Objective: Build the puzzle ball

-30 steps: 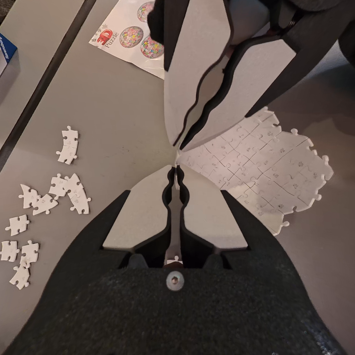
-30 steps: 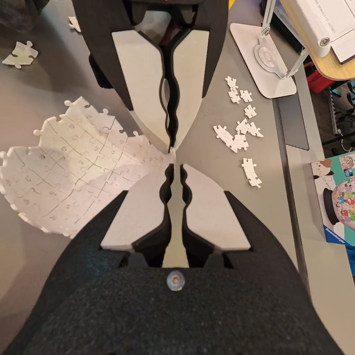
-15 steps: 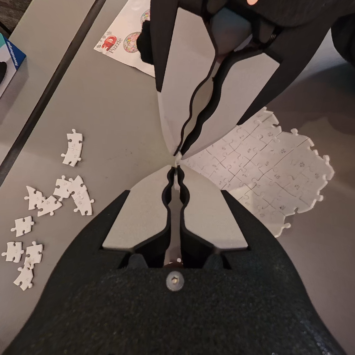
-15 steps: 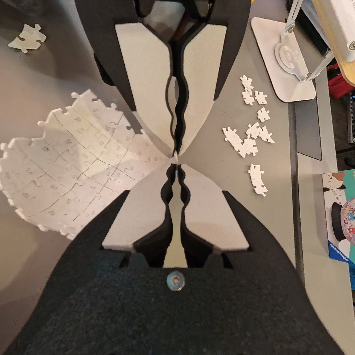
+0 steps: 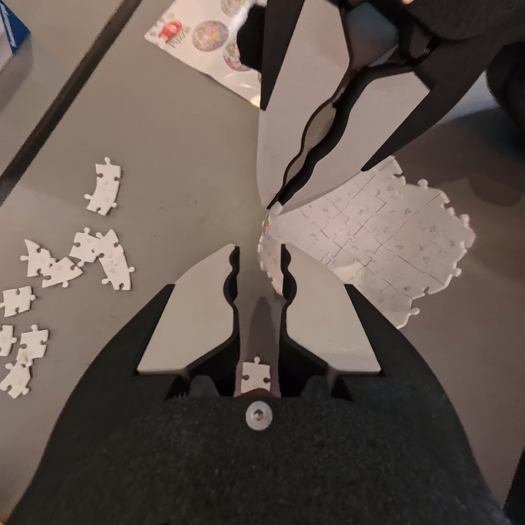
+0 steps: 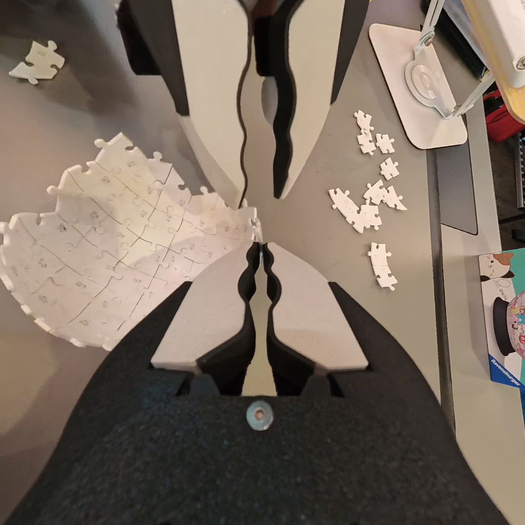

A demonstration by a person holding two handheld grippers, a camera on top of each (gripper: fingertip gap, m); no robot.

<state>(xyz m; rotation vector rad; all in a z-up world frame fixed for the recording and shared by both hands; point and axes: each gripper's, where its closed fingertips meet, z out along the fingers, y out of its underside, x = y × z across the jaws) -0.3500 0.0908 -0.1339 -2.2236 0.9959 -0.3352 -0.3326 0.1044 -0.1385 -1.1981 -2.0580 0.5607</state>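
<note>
Pinching the curved white half-built puzzle shell point(image 6: 113, 250) by its rim, the right hand-held gripper point(image 6: 260, 246) risks buckling it, since the parted left hand-held gripper point(image 5: 259, 248) offers no support.

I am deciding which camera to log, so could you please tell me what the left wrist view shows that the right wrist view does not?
Only the left wrist view shows the leaflet at the top and a lone piece lying between the open left tool's fingers.

Only the right wrist view shows the stand base, the puzzle box at the right edge and a stray piece at top left.

Both show the curved shell, the loose pieces, the grey table, and the right tool pinching the shell's rim.
</note>
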